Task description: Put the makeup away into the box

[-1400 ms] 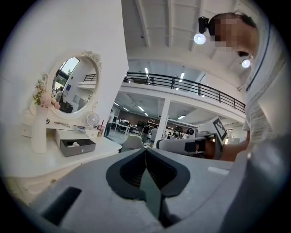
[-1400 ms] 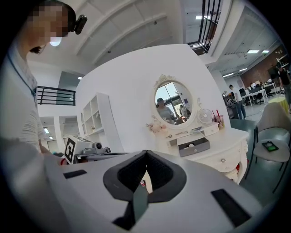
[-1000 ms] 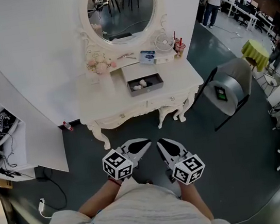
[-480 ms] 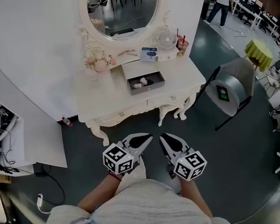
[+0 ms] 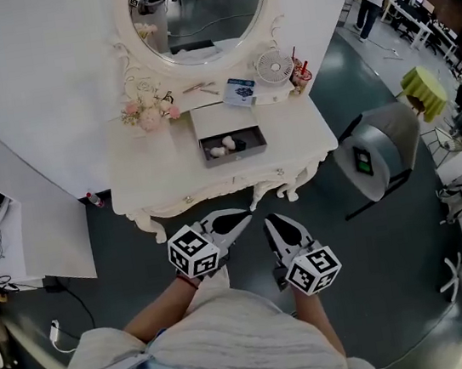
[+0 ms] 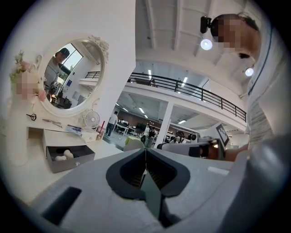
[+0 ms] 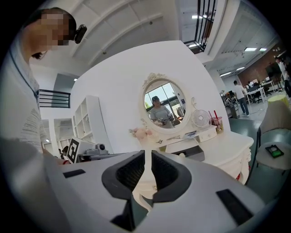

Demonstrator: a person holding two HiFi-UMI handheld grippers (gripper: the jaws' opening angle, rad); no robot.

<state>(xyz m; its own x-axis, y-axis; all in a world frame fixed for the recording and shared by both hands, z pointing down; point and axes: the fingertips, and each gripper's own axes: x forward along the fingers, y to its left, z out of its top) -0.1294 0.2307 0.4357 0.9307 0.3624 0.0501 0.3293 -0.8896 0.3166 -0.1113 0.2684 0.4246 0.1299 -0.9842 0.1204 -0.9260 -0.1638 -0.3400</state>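
Now that the surface (image 5: 157,177) has come closer, left gripper (image 5: 241,217) and right gripper (image 5: 270,220) sit closed and empty; box (image 5: 235,157) not yet reachable.

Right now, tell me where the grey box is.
In the head view, the grey box sits centrally on the white dressing table, in front of the oval mirror and left of the small fan.

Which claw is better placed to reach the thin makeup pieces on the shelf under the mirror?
Left, by a little. The left claw and right claw are both shut, empty and short of the white carved dressing table; the left lines up closer with the thin makeup pieces.
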